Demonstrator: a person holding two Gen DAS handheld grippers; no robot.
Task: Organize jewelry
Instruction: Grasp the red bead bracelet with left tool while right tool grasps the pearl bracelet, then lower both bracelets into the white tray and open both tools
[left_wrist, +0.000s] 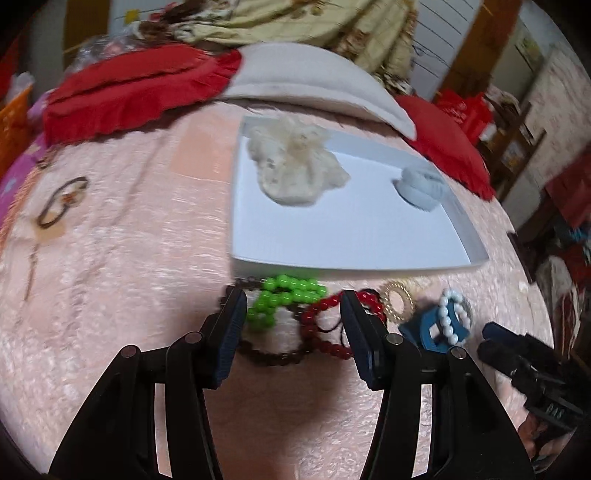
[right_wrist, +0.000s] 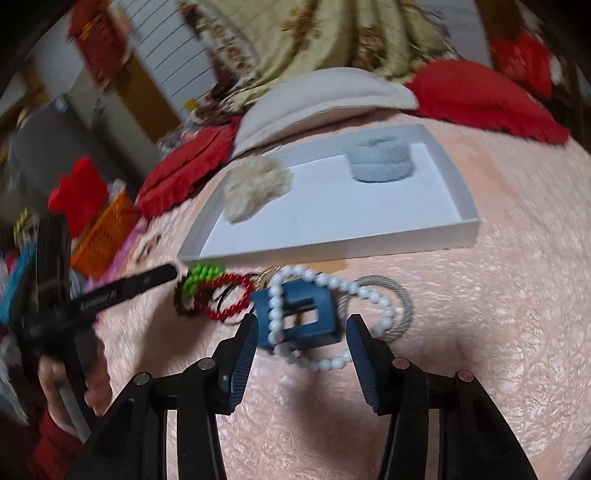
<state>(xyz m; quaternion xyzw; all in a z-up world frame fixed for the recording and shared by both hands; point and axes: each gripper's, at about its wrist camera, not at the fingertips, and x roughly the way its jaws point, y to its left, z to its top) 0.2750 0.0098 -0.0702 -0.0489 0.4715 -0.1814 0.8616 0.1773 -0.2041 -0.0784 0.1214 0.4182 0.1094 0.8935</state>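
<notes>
A pile of jewelry lies on the pink bedspread in front of a white tray. My left gripper is open, its fingers on either side of a green bead bracelet, a red bead bracelet and a dark bead bracelet. My right gripper is open around a blue hair clip with a white pearl bracelet draped over it. A silver bangle lies just right of it. A gold ring ornament lies by the clip. The tray holds a cream scrunchie and a grey-blue scrunchie.
A dark hair tie lies far left on the bedspread. A beige pillow and red cushions lie behind the tray. An orange basket stands at the left edge. The right gripper shows at the left wrist view's right.
</notes>
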